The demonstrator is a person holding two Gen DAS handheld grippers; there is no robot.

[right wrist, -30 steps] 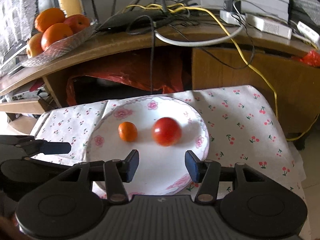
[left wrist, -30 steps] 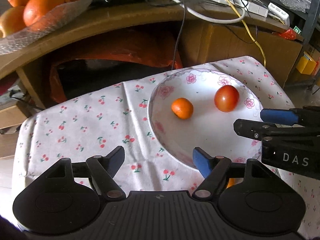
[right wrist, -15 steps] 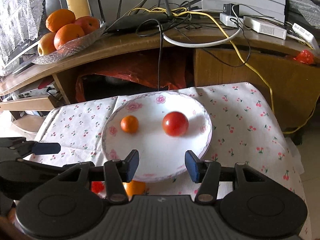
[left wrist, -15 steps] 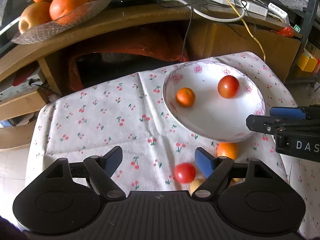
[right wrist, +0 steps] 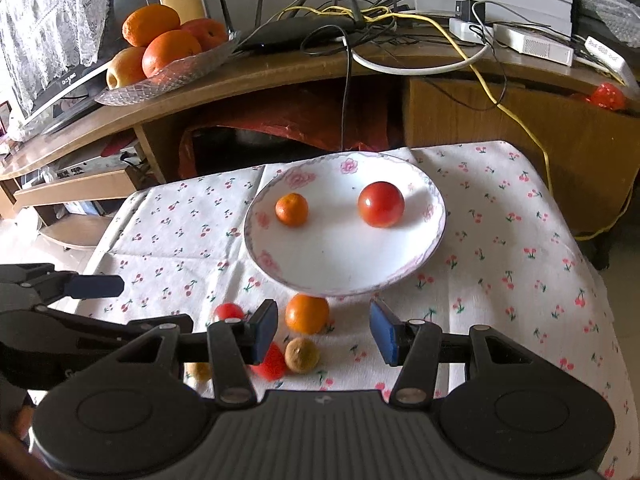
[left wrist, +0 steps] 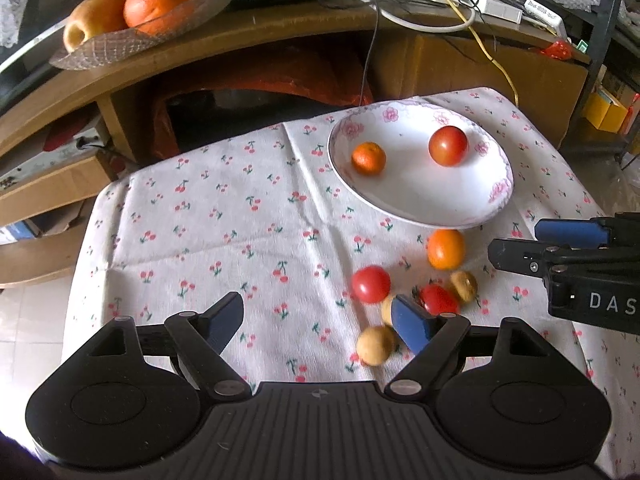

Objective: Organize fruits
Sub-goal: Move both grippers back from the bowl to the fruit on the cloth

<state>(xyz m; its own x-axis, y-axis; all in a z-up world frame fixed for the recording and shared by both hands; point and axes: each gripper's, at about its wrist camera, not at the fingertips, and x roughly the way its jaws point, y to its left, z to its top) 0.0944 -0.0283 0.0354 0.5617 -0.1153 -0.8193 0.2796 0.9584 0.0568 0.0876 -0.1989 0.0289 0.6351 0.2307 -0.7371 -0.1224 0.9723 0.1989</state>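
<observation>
A white flowered plate holds a small orange and a tomato. On the cherry cloth in front of it lie an orange, a tomato, a red fruit, a brown fruit and a pale round fruit. My left gripper is open and empty above the cloth. My right gripper is open and empty over the loose orange.
A glass dish of oranges and an apple sits on the wooden desk behind the table. Cables and a router lie on the desk. The cloth's edges drop off left and right.
Both grippers have pulled back and up from the plate. The loose fruits in front of the plate have come into view. Both stay open.
</observation>
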